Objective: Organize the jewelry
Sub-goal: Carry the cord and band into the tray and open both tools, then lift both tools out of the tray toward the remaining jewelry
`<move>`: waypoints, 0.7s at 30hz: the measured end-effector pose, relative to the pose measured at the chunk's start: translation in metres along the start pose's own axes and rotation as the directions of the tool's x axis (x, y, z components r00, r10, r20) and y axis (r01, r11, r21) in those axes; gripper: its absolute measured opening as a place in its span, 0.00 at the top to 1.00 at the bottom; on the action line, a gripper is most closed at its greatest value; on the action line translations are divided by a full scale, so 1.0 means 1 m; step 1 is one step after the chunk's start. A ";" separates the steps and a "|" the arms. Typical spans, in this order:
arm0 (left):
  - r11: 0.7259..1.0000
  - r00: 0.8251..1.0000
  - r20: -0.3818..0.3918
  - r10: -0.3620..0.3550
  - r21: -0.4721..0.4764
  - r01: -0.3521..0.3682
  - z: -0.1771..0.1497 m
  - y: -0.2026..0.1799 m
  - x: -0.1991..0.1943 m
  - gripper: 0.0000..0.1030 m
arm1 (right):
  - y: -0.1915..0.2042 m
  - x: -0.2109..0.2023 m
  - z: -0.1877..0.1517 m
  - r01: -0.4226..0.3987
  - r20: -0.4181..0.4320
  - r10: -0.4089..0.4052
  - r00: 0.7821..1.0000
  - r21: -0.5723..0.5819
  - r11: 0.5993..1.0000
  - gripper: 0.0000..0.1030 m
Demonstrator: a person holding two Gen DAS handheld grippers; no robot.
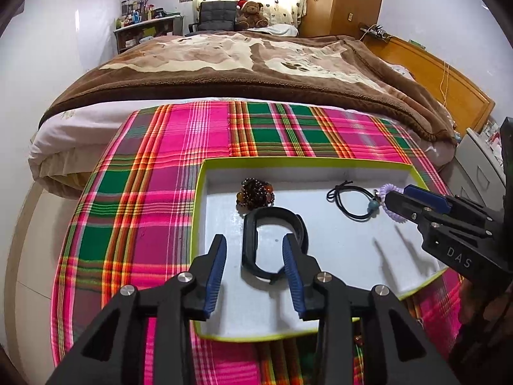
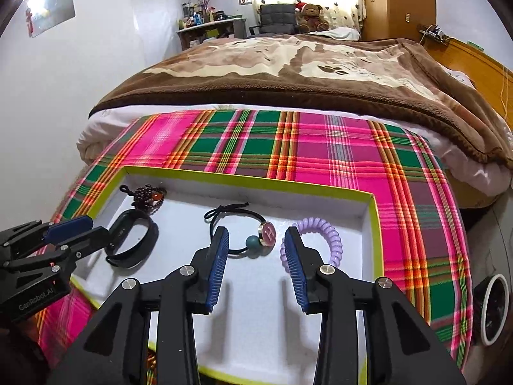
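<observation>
A shallow white tray with a yellow-green rim lies on a plaid cloth. In it are a dark beaded bracelet, a black wristband, a black hair tie with a teal bead and a pink round charm, and a purple coil hair tie. My left gripper is open over the wristband, its pads not pressing it. My right gripper is open above the charm, the coil beside its right finger.
The pink and green plaid cloth covers the foot of a bed with a brown blanket. A round black and white object sits low at the right. White drawers stand beside the bed.
</observation>
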State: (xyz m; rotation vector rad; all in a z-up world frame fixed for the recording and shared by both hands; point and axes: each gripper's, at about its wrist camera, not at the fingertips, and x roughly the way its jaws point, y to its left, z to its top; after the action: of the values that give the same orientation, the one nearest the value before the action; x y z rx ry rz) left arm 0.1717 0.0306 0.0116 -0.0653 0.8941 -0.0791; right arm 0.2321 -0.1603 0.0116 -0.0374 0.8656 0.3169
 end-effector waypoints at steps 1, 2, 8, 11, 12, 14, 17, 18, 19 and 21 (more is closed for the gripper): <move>1.000 1.000 0.004 -0.004 -0.002 0.004 -0.001 0.000 -0.003 0.61 | 0.000 -0.003 -0.001 -0.003 0.005 0.003 1.000 0.003 1.000 0.64; 1.000 1.000 0.008 -0.004 -0.008 0.004 -0.002 -0.001 -0.005 0.60 | 0.000 -0.006 -0.002 -0.005 0.009 0.005 1.000 0.005 1.000 0.64; 1.000 0.999 0.046 0.023 -0.014 -0.023 -0.010 -0.003 -0.026 0.56 | 0.003 -0.031 -0.011 -0.019 0.053 0.017 0.998 0.023 1.000 0.63; 1.000 0.999 0.048 -0.003 -0.024 0.004 -0.017 -0.004 -0.035 0.56 | 0.004 -0.043 -0.018 -0.023 0.071 0.021 0.997 0.032 0.999 0.63; 1.000 0.999 0.054 0.005 -0.024 -0.003 -0.019 -0.004 -0.039 0.56 | 0.004 -0.047 -0.021 -0.031 0.077 0.028 0.997 0.036 0.999 0.63; 1.000 0.997 0.072 0.018 -0.012 -0.017 -0.026 -0.006 -0.047 0.55 | 0.005 -0.055 -0.028 -0.038 0.087 0.035 0.996 0.041 0.998 0.63; 0.999 0.996 0.089 -0.009 -0.033 0.012 -0.032 -0.003 -0.058 0.55 | 0.005 -0.067 -0.042 -0.040 0.090 0.037 0.995 0.032 0.999 0.62; 0.999 0.995 0.096 -0.010 -0.038 0.014 -0.034 -0.003 -0.062 0.55 | 0.003 -0.070 -0.047 -0.037 0.089 0.034 0.995 0.031 0.999 0.62; 0.999 0.995 0.101 -0.009 -0.037 0.013 -0.037 -0.003 -0.065 0.55 | 0.003 -0.073 -0.049 -0.034 0.090 0.031 0.995 0.031 0.999 0.62; 0.999 0.994 0.109 -0.018 -0.038 0.022 -0.043 -0.003 -0.071 0.55 | 0.001 -0.080 -0.057 -0.027 0.097 0.023 0.995 0.035 0.999 0.61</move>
State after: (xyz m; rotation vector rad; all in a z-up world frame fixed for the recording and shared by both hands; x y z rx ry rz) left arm 0.0939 0.0330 0.0402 -0.1138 0.7859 -0.0763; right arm 0.1412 -0.1892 0.0349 0.0229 0.7759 0.3238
